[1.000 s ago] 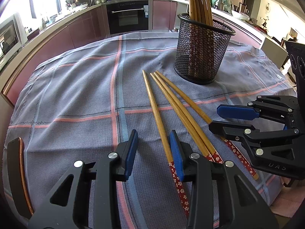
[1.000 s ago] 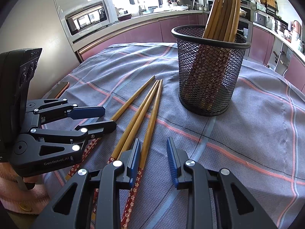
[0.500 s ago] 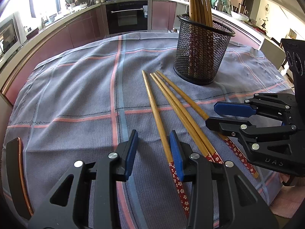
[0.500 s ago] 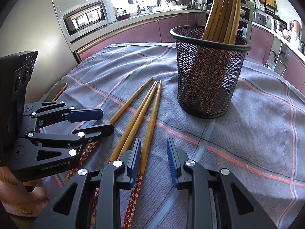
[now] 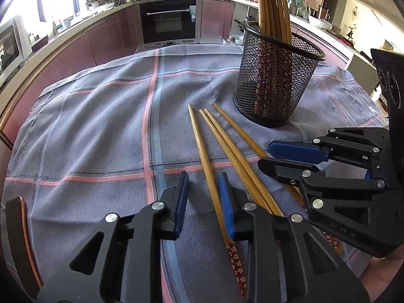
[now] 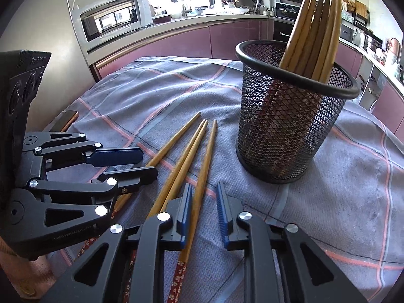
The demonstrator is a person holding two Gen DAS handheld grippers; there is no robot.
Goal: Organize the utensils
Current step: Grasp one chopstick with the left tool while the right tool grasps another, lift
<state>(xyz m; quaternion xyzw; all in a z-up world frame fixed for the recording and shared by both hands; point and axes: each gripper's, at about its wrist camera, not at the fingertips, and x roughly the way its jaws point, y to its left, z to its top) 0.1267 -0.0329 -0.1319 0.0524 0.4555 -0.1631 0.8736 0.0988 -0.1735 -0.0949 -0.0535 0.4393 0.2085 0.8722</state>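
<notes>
Left gripper (image 5: 203,192) low over the checked cloth (image 5: 101,126), jaws closing — one chopstick (image 5: 205,161) lies between them, pads not yet pressing it. Two more chopsticks (image 5: 234,156) lie side by side just right of it. Right gripper (image 6: 203,199) likewise closing around the outermost chopstick (image 6: 203,176), unpinched. Mesh cup (image 6: 285,131) stands upright beyond — more chopsticks inside.

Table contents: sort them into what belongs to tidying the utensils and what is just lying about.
Part of the job:
- four loose chopsticks on the cloth
- mesh holder, with chopsticks already standing in it

Just lying about:
- phone at the table edge
- checked cloth
- microwave on the counter
</notes>
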